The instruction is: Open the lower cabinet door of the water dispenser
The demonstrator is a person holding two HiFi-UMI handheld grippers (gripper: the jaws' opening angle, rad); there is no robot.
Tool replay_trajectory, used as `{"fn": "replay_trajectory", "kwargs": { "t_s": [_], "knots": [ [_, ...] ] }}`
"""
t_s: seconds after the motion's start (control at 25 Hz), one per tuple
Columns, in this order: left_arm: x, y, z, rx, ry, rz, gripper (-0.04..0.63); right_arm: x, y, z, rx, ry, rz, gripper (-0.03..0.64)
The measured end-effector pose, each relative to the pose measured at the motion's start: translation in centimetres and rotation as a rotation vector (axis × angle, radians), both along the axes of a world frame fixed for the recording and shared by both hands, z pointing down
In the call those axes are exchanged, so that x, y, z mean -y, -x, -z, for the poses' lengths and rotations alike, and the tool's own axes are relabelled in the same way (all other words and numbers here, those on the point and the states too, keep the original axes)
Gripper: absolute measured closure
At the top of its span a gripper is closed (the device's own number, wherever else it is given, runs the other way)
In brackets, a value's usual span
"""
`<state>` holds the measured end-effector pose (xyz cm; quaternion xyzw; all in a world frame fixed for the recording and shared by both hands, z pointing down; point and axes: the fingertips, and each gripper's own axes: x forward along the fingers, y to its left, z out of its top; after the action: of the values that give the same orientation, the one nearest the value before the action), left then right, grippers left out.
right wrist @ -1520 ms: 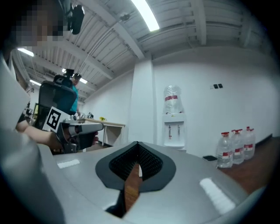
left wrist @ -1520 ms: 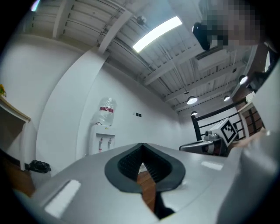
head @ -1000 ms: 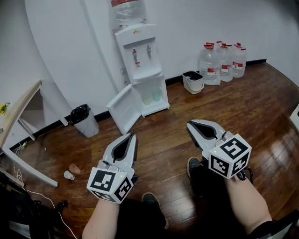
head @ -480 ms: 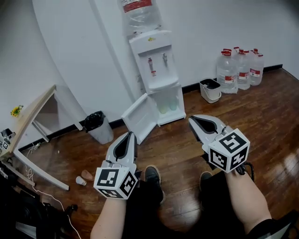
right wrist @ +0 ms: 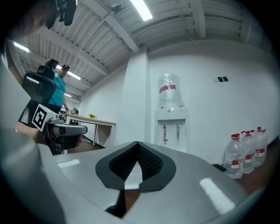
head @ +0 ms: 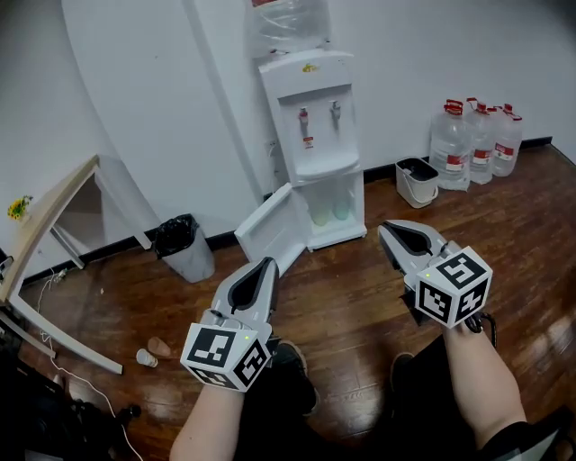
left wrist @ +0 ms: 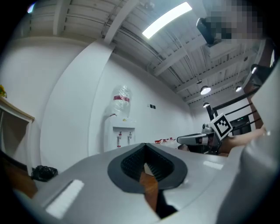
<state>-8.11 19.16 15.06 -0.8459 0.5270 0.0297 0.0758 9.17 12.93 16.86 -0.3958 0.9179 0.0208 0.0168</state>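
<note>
White lower cabinet door (head: 268,236) of the white floor-standing water dispenser (head: 317,135) hung wide open, well apart from both grippers, likely needing only clearance: left gripper (head: 263,267) fingers just opening slightly, empty; right gripper (head: 391,232) fingers closed, empty.

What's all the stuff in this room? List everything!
water dispenser: one, white, middle back, clear bottle on top
lower cabinet door: one, white, swung open
water jugs: at least three, clear, red caps, far right
bucket: one, white, beside the jugs
bin: one, black bag, left of the dispenser
table: one, light wood, far left
cups: two, white and brown, floor, left
left gripper: one, grey, jaws just opening, nothing between
right gripper: one, grey, shut, empty
</note>
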Motion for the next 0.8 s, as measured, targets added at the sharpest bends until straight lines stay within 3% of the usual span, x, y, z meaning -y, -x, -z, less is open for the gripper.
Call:
{"fn": "replay_trajectory", "kwargs": {
  "t_s": [0.16,0.32,0.44,0.6,0.8],
  "knots": [
    [3.8,1.8,-0.2,-0.001,0.014,-0.003,0.560,1.9,2.0,0.4,0.026,0.068,-0.009,0.614],
    [7.1,2.6,0.1,-0.087,0.038,-0.025,0.560,2.0,2.7,1.7,-0.050,-0.043,-0.011,0.614],
    [9.1,2.1,-0.4,-0.044,0.021,-0.034,0.560,4.4,2.3,-0.7,-0.038,-0.042,-0.019,0.614],
    [13.0,2.1,-1.5,-0.027,0.058,-0.039,0.560,9.3,2.5,-3.0,-0.053,0.048,-0.035,0.614],
    [17.6,2.5,-2.5,-0.017,0.076,-0.029,0.560,13.3,3.2,-1.7,-0.091,-0.015,-0.017,0.614]
  ]
}}
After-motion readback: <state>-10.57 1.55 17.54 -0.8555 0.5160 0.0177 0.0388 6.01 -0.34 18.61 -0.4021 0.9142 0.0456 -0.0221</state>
